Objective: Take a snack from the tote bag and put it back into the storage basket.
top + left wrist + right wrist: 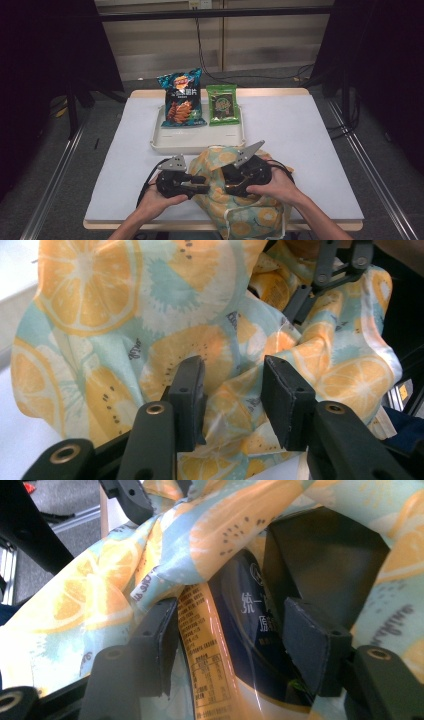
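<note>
A fabric bag [240, 210] printed with orange slices lies at the table's near edge. My left gripper [200, 182] is at its left side, and in the left gripper view [232, 375] a bunched fold of the bag [125, 305] fills the space between the pads. My right gripper [231, 186] reaches into the bag's mouth from the right. In the right gripper view its jaws [227, 625] stand apart around a glossy orange and dark blue packet [210, 660] inside the bag [75, 605]; the right pad is clear of it.
Behind the bag, a white tray [200, 142] holds a blue chip bag [181, 97] and a green snack packet [223, 104]. A white mat [310, 150] covers the table. Dark stands and cables sit on the floor beyond.
</note>
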